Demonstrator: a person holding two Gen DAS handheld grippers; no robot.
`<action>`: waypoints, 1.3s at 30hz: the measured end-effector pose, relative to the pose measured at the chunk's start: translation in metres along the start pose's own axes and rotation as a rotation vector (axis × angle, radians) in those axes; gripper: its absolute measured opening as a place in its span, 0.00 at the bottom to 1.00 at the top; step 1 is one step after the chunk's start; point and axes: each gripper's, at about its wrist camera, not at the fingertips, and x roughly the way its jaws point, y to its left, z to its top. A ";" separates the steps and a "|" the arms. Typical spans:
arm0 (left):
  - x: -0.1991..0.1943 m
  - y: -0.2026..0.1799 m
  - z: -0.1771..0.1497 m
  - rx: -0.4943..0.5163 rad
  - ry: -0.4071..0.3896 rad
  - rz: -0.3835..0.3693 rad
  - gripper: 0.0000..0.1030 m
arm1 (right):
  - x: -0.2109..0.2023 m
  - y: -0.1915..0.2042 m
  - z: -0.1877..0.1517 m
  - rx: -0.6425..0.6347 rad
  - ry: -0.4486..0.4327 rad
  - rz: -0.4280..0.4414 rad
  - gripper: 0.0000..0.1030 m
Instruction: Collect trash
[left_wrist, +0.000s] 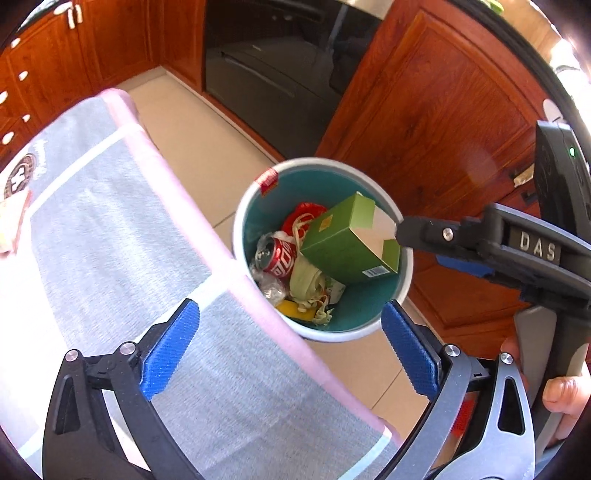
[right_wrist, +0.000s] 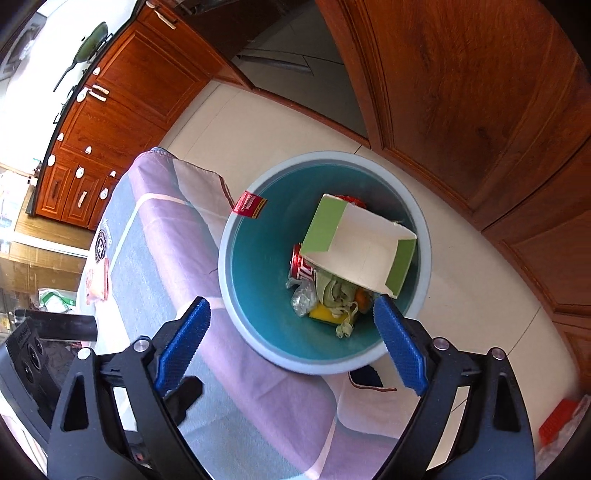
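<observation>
Now I am working from the left, where the cloth-covered surface (left_wrist: 110, 229) is carrying a flat packet (left_wrist: 13, 221) at its far end, well apart from me; it is lying there because I am not yet reaching for it, I judge. My left hand-held gripper (left_wrist: 291, 350) is hanging spread wide over the near edge of that surface with nothing between its blue pads (left_wrist: 170, 350), pointing down at the bin's mouth. That suits a release, since an empty, open gripper is not dragging anything back out.

Moving right, the bin (left_wrist: 406, 273) is standing on the tiled floor (left_wrist: 192, 133), pushed just beside the surface's edge, I think so that trash is dropping straight in without a long carry. Inside it the green carton (left_wrist: 343, 243) is lying tilted on top of the heap, leaning against the far wall, because it is too long to settle flat. Under it a red can (left_wrist: 282, 256), crumpled wrappers and a yellow scrap are resting on the bottom. A red label (left_wrist: 267, 181) is sticking to the rim.

Further right, my right hand-held gripper (right_wrist: 291, 343) is also standing spread and empty above the bin, one finger (right_wrist: 397, 347) near the carton's lower corner, though whether it is touching I cannot tell. Wooden cabinets (left_wrist: 436, 110) are closing the scene behind.
</observation>
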 end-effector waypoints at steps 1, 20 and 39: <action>-0.005 0.001 -0.002 -0.004 -0.011 0.003 0.96 | -0.003 0.000 -0.004 -0.002 -0.004 -0.001 0.85; -0.076 -0.014 -0.055 0.042 -0.108 0.121 0.96 | -0.062 0.000 -0.073 -0.067 -0.090 -0.039 0.93; -0.074 -0.017 -0.094 0.029 -0.079 0.183 0.96 | -0.068 -0.012 -0.119 -0.170 -0.128 -0.175 0.93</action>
